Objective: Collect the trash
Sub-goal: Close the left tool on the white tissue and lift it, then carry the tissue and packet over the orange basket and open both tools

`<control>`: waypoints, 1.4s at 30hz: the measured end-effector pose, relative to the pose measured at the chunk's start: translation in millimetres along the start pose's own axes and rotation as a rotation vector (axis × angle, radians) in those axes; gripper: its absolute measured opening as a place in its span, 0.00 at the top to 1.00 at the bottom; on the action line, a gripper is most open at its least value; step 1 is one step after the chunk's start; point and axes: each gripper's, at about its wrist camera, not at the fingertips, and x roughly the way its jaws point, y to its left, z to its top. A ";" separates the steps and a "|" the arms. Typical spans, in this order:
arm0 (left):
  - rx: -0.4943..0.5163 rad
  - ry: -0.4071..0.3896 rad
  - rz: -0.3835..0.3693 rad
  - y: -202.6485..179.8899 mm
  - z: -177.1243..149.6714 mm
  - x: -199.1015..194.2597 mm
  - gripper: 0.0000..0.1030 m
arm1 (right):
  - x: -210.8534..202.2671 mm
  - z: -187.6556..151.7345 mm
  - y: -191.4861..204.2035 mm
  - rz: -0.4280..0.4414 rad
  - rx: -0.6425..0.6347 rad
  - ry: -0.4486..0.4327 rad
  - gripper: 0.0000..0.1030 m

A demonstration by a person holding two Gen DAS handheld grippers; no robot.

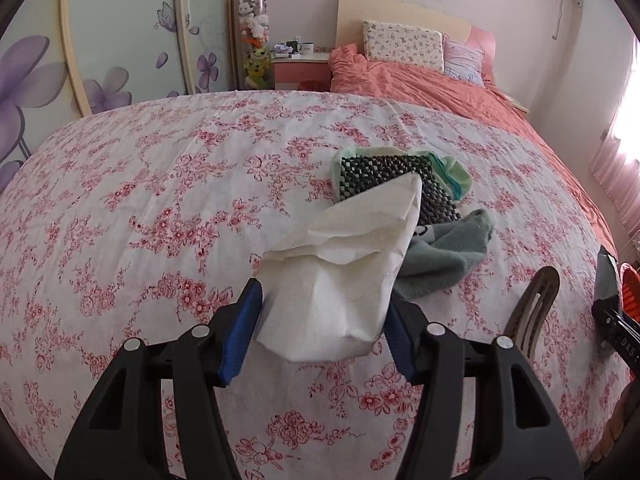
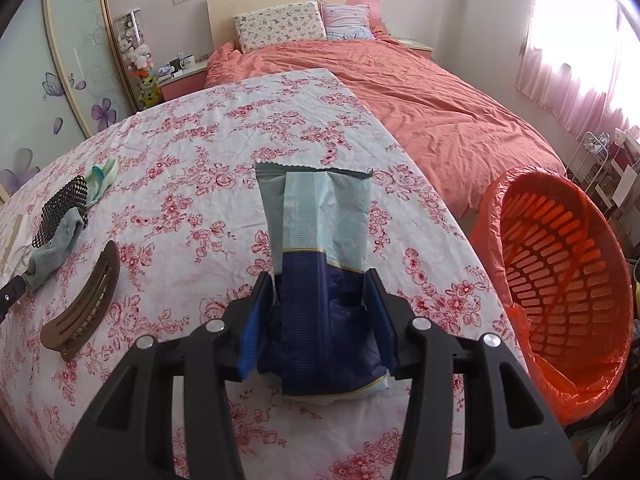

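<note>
Both pieces of trash are in hand, but neither has reached the bin yet. The left hand-held gripper (image 1: 322, 330) has its blue pads against the sides of a crumpled white tissue (image 1: 344, 264), which sticks out ahead of the jaws above the flowered tabletop (image 1: 160, 184); it looks gripped, though lightly. The right hand-held gripper (image 2: 320, 320) has a blue-and-pale wrapper (image 2: 320, 248) between its jaws, the pads touching the dark lower part on both sides, so I take it as held too.

The orange bin (image 2: 560, 288), lined with an orange bag, stands off the right edge of the tabletop, tilted toward the camera, and as far as the right wrist view shows its inside, nothing lies in it. The wrapper is just left of it; the tissue is further left.

Left on the tabletop are a grey sock (image 1: 444, 256), a black-and-white woven pouch (image 1: 400, 176) with something pale green (image 1: 456, 178) behind it, and a brown hair clip (image 2: 86, 300). These look like belongings, not rubbish, so the work left is probably just dropping both held pieces into the bin.
</note>
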 end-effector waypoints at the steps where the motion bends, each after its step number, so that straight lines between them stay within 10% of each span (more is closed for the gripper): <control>1: 0.002 -0.005 -0.002 0.4 0.1 -0.4 0.54 | -0.3 -0.2 0.8 0.001 0.000 0.000 0.53; 18: -0.040 -0.074 -0.037 25.3 13.0 -32.7 0.67 | -2.5 -2.6 5.1 0.005 -0.029 -0.005 0.59; 24: -0.011 -0.093 -0.068 1.6 15.1 -50.3 0.67 | -12.5 -4.8 -8.8 0.074 0.003 0.008 0.82; 42: 0.077 -0.126 -0.222 -86.1 9.0 -86.7 0.67 | -99.0 -8.0 -35.7 0.153 -0.016 -0.151 0.85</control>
